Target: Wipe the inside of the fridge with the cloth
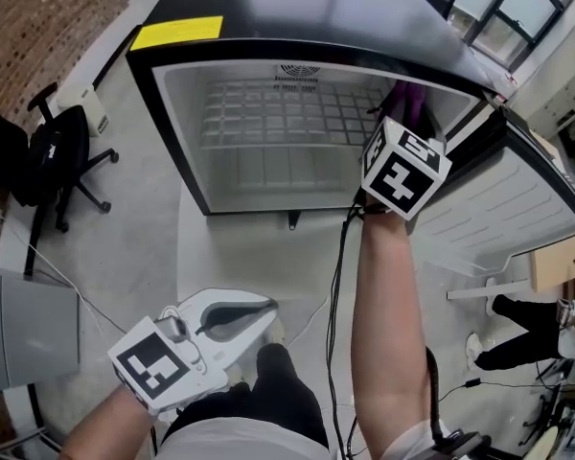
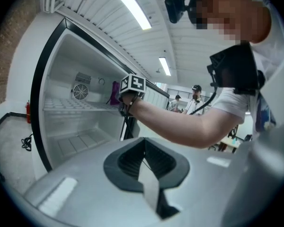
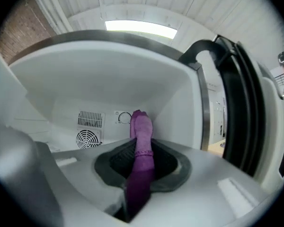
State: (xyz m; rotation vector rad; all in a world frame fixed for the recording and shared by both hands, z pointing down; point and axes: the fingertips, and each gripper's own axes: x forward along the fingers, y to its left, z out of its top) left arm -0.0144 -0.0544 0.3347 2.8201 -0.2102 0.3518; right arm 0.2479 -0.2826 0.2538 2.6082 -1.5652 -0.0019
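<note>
The open fridge (image 1: 172, 113) stands in front of me, with a white wire shelf (image 1: 287, 113) across its inside. My right gripper (image 3: 142, 148) is shut on a purple cloth (image 3: 142, 126), which sticks out past the jaws toward the fridge's back wall. In the head view the right marker cube (image 1: 405, 166) is at the fridge's right side, with the cloth (image 1: 402, 99) just inside the opening. My left gripper (image 1: 259, 310) hangs low outside the fridge. Its jaws are shut with nothing between them (image 2: 143, 157).
The fridge door (image 1: 517, 199) stands open to the right. A fan vent (image 3: 87, 138) and a dial (image 3: 124, 118) sit on the back wall. A black office chair (image 1: 57, 151) and a grey cabinet (image 1: 29, 333) are to the left. A cable (image 1: 337, 286) hangs from my right arm.
</note>
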